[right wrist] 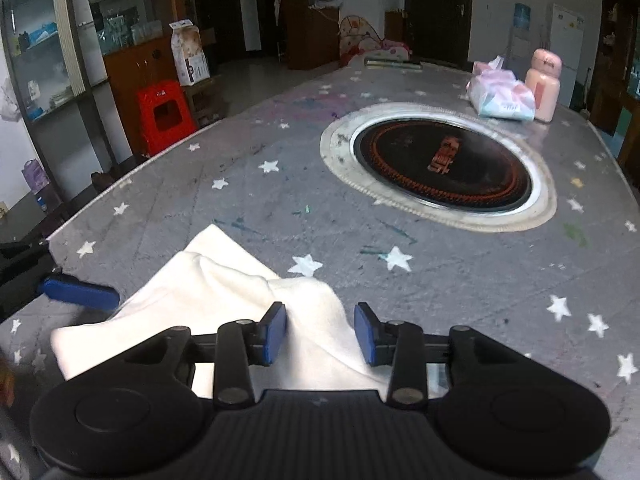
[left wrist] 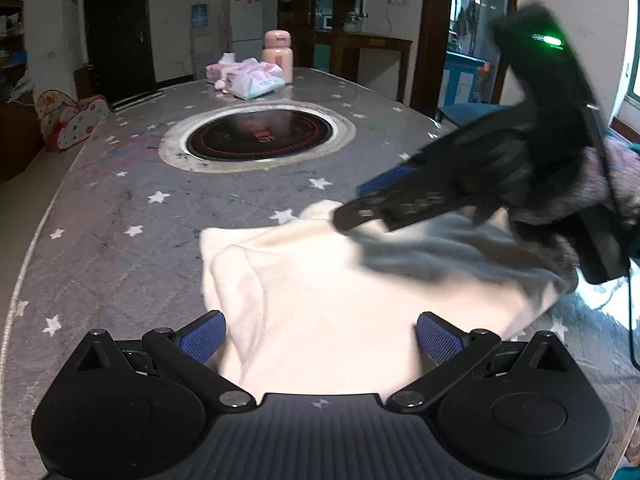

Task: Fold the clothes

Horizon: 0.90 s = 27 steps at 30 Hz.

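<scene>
A cream-white garment [left wrist: 320, 300] lies folded on the grey star-print table [left wrist: 120, 208]. My left gripper [left wrist: 320, 336] is open, its blue pads on either side of the cloth's near edge. My right gripper [left wrist: 360, 204] reaches in from the right over the cloth's far corner. In the right wrist view the garment [right wrist: 224, 300] lies under my right gripper [right wrist: 320, 332], which is open with a raised fold of cloth between the pads. One blue finger of the left gripper [right wrist: 80, 294] shows at the cloth's left edge.
A round black cooktop [left wrist: 260, 136] with a metal rim is set into the table's middle. A pink bottle [left wrist: 277, 54] and tissue packs [left wrist: 256, 80] stand at the far end. The table's edge runs along the left. A red stool [right wrist: 164, 116] stands on the floor.
</scene>
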Motion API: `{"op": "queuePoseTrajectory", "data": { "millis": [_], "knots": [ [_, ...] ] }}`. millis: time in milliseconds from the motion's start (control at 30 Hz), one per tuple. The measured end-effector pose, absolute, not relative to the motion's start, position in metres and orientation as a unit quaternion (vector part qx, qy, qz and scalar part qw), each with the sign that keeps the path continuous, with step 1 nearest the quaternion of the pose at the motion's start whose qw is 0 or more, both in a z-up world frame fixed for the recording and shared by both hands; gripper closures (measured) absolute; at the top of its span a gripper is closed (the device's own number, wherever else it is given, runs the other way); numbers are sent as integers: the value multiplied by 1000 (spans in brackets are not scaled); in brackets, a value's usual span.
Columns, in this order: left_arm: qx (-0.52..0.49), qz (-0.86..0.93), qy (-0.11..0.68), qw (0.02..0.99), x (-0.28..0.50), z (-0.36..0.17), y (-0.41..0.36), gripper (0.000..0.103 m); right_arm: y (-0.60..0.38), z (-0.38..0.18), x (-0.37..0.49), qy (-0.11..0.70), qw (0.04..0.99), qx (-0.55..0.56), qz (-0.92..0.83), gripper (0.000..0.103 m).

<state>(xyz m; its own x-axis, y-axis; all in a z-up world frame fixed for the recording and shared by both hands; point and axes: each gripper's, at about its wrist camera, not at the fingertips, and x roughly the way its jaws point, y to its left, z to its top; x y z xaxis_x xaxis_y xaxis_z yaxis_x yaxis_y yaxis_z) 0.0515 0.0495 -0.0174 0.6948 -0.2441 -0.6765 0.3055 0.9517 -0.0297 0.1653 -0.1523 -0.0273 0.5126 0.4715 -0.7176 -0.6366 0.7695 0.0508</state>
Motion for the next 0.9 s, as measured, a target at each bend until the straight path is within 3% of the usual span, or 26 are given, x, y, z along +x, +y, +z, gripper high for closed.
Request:
{"op": "queuePoseTrajectory", "data": {
  "millis": [600, 900],
  "knots": [
    [18, -103, 385, 917, 55, -28, 65, 0, -213, -22, 44, 352, 864, -153, 325, 67],
    [0, -96, 397, 913, 57, -31, 69, 0, -247, -25, 31, 374, 868, -119, 303, 68]
  ]
}}
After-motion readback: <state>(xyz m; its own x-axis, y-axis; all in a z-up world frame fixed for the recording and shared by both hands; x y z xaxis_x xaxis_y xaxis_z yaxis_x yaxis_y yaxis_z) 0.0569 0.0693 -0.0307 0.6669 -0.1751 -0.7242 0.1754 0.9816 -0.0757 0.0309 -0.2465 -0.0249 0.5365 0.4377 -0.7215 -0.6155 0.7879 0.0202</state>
